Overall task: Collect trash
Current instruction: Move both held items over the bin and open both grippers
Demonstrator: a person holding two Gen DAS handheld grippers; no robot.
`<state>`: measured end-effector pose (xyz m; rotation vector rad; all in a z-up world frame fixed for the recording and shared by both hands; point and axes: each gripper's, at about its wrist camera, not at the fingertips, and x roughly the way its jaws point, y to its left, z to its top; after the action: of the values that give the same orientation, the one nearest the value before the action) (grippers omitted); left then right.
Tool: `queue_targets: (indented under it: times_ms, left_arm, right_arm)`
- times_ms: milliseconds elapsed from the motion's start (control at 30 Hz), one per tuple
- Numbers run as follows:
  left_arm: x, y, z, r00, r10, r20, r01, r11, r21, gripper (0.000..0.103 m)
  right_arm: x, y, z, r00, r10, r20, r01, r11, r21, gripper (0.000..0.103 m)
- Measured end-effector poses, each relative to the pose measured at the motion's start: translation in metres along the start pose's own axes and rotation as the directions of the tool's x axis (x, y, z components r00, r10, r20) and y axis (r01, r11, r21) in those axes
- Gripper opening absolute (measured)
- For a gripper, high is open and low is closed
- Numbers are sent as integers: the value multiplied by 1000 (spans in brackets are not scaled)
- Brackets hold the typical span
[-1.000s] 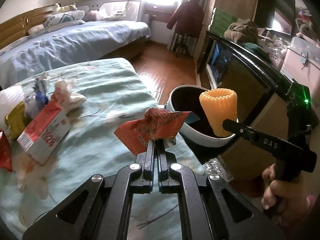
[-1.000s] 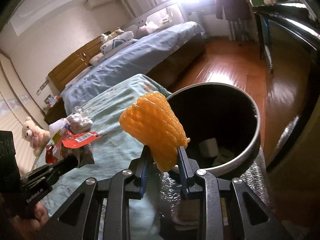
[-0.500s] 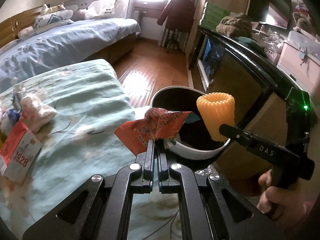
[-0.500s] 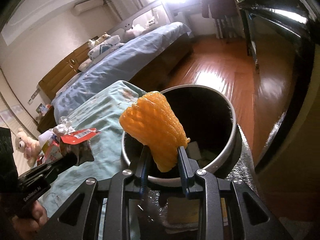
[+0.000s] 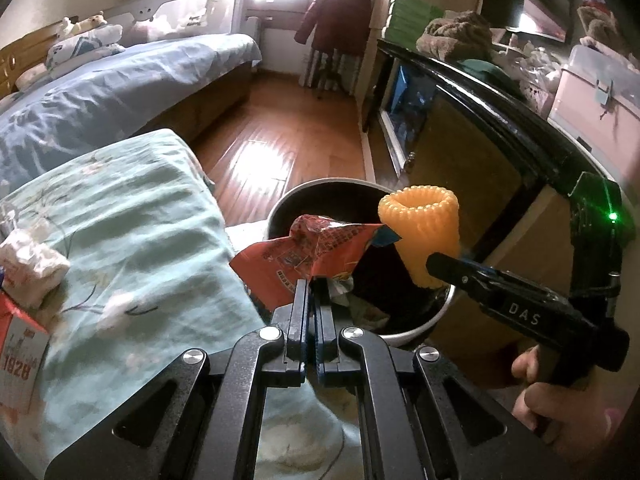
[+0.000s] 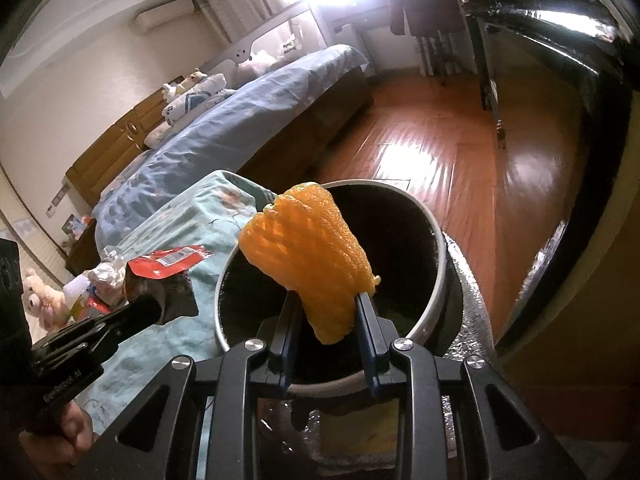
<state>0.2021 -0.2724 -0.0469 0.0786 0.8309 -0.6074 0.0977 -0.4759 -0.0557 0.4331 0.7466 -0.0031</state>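
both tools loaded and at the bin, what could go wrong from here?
1. The wrapper is pinched by its lower edge in the left tool, and much of it hangs over the bedspread, not the bin. Released here, it may land outside.
2. The foam net in the right tool is light and springy; it could catch on a finger.
3. The tools sit close and could collide over the bin.

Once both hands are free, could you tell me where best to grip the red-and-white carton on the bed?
Grip the carton across its narrow faces, coming from above. It lies flat on the bedcover, broad printed face up, so only the side edges offer parallel surfaces; crumpled tissue touches its far end.
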Motion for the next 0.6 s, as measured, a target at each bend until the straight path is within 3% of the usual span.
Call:
queue_targets:
  times_ms: [433, 500, 567, 600]
  left_arm:
    - [18, -9, 14, 1000, -3, -16, 3, 1000, 9, 2]
    - [19, -11, 16, 1000, -2, -15, 2, 1000, 10, 6]
    - [20, -11, 16, 1000, -2, -21, 3, 1000, 6, 12]
    - [21, -10, 16, 1000, -1, -24, 1, 1000, 2, 23]
  right_arm:
    - [5, 0, 9, 999, -35, 11, 35, 999, -17, 31]
    - [7, -1, 9, 999, -40, 9, 40, 999, -17, 33]
    - [8, -2, 10, 999, -41, 4, 41, 999, -10, 41]
    - [8, -3, 10, 999, -41, 3, 41, 999, -5, 46]
